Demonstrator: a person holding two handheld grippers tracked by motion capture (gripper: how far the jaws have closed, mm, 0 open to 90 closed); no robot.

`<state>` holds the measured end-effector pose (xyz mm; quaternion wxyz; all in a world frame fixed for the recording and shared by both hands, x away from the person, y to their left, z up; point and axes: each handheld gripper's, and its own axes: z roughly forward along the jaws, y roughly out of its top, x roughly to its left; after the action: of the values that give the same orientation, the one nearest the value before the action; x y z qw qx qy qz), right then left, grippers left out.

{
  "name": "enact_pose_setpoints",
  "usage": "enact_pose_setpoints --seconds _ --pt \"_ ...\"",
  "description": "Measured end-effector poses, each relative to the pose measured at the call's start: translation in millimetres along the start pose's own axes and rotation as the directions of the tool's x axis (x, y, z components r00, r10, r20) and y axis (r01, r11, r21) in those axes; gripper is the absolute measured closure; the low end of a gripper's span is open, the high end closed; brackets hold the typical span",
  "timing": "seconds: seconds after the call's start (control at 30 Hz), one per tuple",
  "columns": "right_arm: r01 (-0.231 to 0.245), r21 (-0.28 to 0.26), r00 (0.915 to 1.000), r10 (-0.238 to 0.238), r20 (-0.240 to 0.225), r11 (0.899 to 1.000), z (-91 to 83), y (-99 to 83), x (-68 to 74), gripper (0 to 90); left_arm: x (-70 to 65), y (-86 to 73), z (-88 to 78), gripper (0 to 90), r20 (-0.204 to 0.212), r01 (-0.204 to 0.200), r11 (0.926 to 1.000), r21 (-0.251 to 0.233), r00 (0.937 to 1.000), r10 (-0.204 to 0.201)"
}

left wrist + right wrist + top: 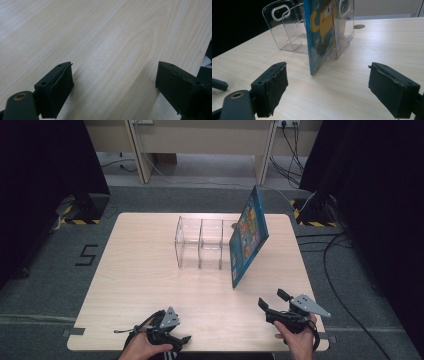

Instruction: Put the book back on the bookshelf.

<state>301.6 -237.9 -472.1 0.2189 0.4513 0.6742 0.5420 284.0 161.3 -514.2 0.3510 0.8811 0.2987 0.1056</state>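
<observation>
Holding my right gripper (273,301) with its jaws wide apart and empty, I face the blue book (320,32), which leans tilted against the clear rack (200,242). My left gripper (113,82) gapes over bare table (140,275).

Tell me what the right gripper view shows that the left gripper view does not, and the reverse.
The right gripper view has the blue picture book standing on edge and leaning on the clear divider rack, with a round spot on the table behind. The left gripper view has bare wood grain between its jaws and a dark edge at the far right. Both share the light wooden table and a pair of black jaws standing wide apart, the right gripper and left gripper holding nothing.
</observation>
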Motion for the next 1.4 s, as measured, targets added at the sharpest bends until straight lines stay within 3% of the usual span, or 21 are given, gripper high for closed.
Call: enact_pose_setpoints --seconds 0.4,0.63,0.73,1.2,1.3,1.4 --pt "0.003 0.028 1.0000 -0.003 0.002 1.000 -15.1 -7.6 -1.7 15.6 -0.5 -0.2 0.2 13.1 0.002 -0.003 1.0000 -0.002 1.0000 0.003" --pt "0.038 0.064 0.9990 -0.039 0.022 0.997 -21.8 -11.2 -3.2 15.6 -0.5 -0.2 0.2 13.1 0.002 -0.003 1.0000 -0.003 1.0000 0.003" --pt "0.090 0.102 0.9954 -0.093 0.021 0.991 -24.2 -13.8 -1.7 15.6 -0.5 -0.2 0.3 13.0 0.002 -0.003 1.0000 -0.004 1.0000 0.003" --pt "0.106 0.172 0.9942 -0.108 -0.001 0.979 -32.3 -24.0 -1.0 15.6 -0.6 -0.4 0.5 12.7 0.003 -0.005 1.0000 -0.006 1.0000 0.005" --pt "0.127 0.233 0.9916 -0.129 -0.006 0.964 -33.7 -29.0 -1.6 15.7 -0.6 -0.4 0.6 12.7 0.004 -0.005 1.0000 -0.007 1.0000 0.005" --pt "0.145 0.260 0.9890 -0.148 -0.009 0.955 -35.3 -31.5 -1.2 15.9 -0.6 -0.4 0.6 12.7 0.004 -0.006 1.0000 -0.007 1.0000 0.006"
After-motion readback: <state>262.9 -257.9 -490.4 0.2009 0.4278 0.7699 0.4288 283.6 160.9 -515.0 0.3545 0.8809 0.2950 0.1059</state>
